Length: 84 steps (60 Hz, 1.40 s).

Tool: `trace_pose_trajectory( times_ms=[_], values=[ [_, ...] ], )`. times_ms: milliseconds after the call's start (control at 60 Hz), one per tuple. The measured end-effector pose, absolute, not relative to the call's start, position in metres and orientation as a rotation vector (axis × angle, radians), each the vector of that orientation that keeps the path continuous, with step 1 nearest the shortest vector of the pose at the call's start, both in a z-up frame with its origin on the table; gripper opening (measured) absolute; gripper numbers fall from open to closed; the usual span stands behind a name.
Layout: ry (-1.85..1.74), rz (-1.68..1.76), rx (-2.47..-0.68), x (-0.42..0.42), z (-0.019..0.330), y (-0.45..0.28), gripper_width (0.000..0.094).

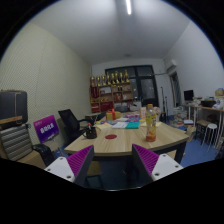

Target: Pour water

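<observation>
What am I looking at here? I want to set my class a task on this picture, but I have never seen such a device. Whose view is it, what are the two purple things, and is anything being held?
There is no robot arm: a person carries a hand-held two-finger gripper, and the camera rides on it, looking forward along the fingers. The two purple shapes are pads on the fingers' inner faces. The fingers stand open with only air between them, so nothing is held. Well beyond them stands a wooden table in an office-like room. On it are a bottle with an orange cap and several small items too small to name. Past the table are a dark office chair and shelves against the far wall.
</observation>
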<state>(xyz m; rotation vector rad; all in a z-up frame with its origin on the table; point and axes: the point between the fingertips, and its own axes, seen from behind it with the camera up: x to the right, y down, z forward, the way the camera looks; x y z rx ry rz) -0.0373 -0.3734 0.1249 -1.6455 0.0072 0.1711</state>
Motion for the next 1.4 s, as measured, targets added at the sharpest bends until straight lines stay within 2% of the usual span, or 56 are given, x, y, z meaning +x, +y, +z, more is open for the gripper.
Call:
trace_pose_trajectory(
  times_ms=[183,367,517,667,933,1000,1200,1217,1283,1317,1333,1400],
  values=[
    [0.017,0.154,-1.646,-0.014,0.113,-0.348,0.0828],
    [0.021,0.020,-1.607,0.066,0.107,-0.282,0.0823],
    [0.077,-0.071,-1.591,0.135,0.096,-0.202,0.0826],
    [0.099,-0.106,-1.579,0.153,0.095,-0.109,0.0822],
    [0.133,-0.163,-1.567,0.179,0.103,-0.014,0.0813],
    [0.141,-0.157,-1.596,0.180,0.096,-0.002,0.0559],
    [0.126,-0.161,-1.569,0.179,0.097,-0.005,0.0509],
    [0.125,-0.171,-1.572,0.180,0.097,-0.006,0.0454],
    [0.085,-0.204,-1.596,0.174,0.099,-0.005,0.0414],
    [0.044,-0.238,-1.590,0.163,0.105,-0.004,0.0432],
    [0.015,-0.259,-1.586,0.158,0.109,-0.003,0.0387],
    [-0.113,-0.378,-1.555,0.136,0.135,0.003,0.0383]
  ],
)
